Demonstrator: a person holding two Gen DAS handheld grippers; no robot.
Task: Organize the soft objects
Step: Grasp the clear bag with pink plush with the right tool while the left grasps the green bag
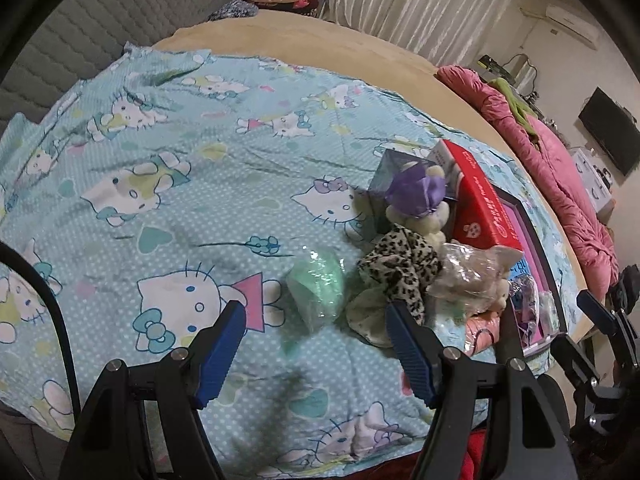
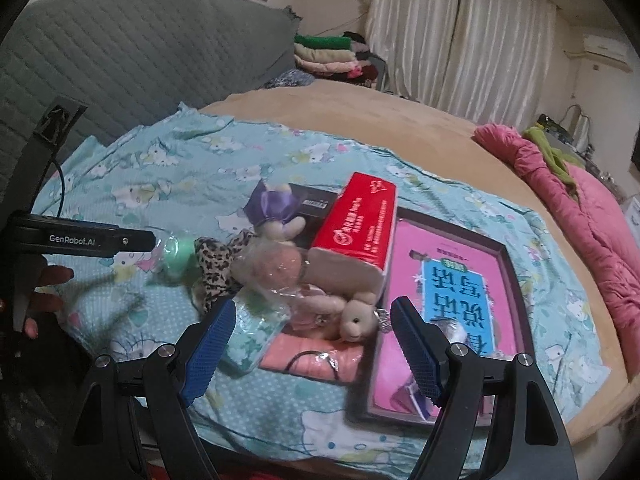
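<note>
A pile of soft things lies on the blue cat-print sheet (image 1: pixel 168 168): a mint-green bagged item (image 1: pixel 317 286), a leopard-print cloth (image 1: pixel 402 266), a plush toy with a purple bow (image 1: pixel 418 196), a bagged plush (image 1: pixel 468 272), a small white bunny (image 2: pixel 354 318) and a folded pink cloth (image 2: pixel 320 354). My left gripper (image 1: pixel 314 316) is open, hovering just in front of the green item. My right gripper (image 2: pixel 312 320) is open, above the pink cloth and bunny. The left gripper also shows in the right wrist view (image 2: pixel 132 240), beside the green item (image 2: pixel 176 254).
A red tissue pack (image 2: pixel 358 224) leans on the pile. A pink book in a dark frame (image 2: pixel 452 308) lies to its right, a dark box (image 2: pixel 312 204) behind. A pink quilt (image 2: pixel 592 224) lies along the bed's right side. Folded clothes (image 2: pixel 324 54) are stacked at the back.
</note>
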